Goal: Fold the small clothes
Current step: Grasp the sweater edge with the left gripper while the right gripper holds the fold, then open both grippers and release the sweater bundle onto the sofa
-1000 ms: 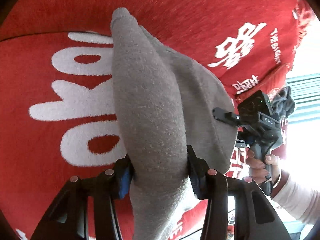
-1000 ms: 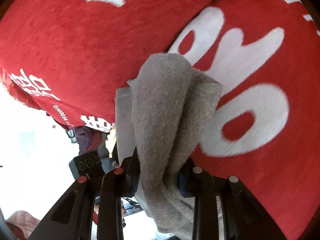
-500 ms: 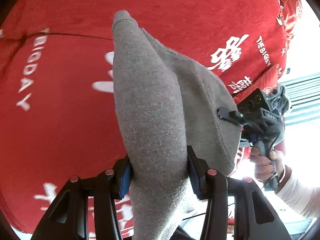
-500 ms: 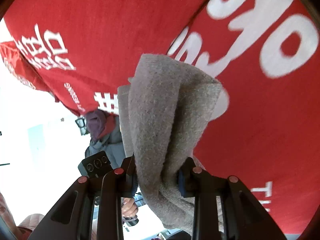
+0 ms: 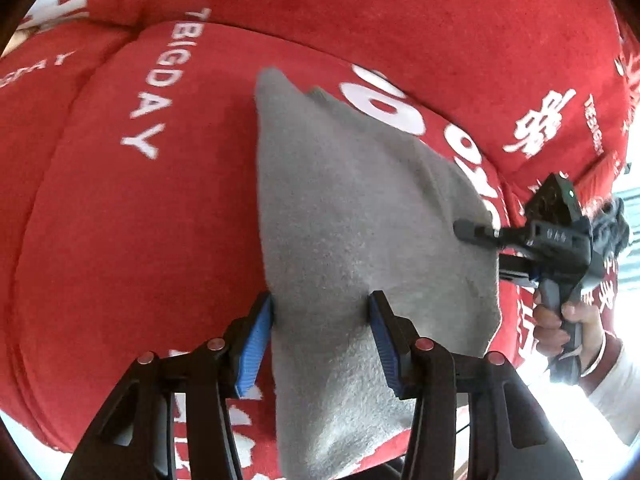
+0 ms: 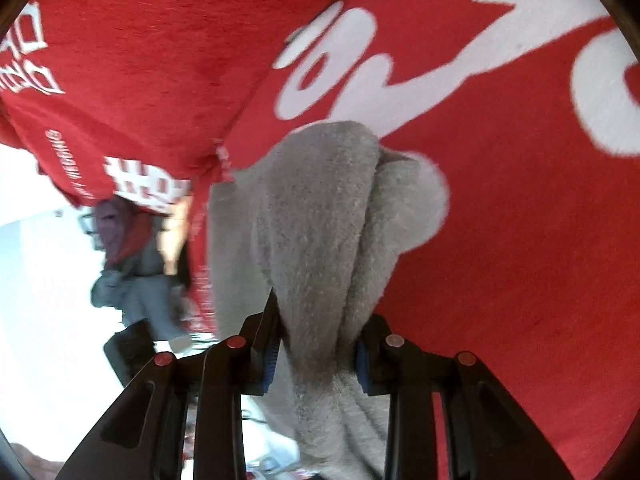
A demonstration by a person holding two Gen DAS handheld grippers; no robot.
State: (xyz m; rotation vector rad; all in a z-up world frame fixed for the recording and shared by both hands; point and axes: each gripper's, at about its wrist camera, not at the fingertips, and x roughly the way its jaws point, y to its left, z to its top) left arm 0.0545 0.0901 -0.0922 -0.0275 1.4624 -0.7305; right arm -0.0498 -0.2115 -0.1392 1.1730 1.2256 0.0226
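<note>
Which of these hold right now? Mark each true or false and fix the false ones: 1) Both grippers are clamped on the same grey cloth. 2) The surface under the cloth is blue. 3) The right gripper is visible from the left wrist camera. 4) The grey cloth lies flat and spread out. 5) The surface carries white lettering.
1) True: the left gripper and the right gripper each pinch the grey cloth.
2) False: the blanket beneath is red.
3) True: it appears at the cloth's far edge, held by a hand.
4) False: it is bunched in folds between the grippers.
5) True: white lettering shows on the red.
</note>
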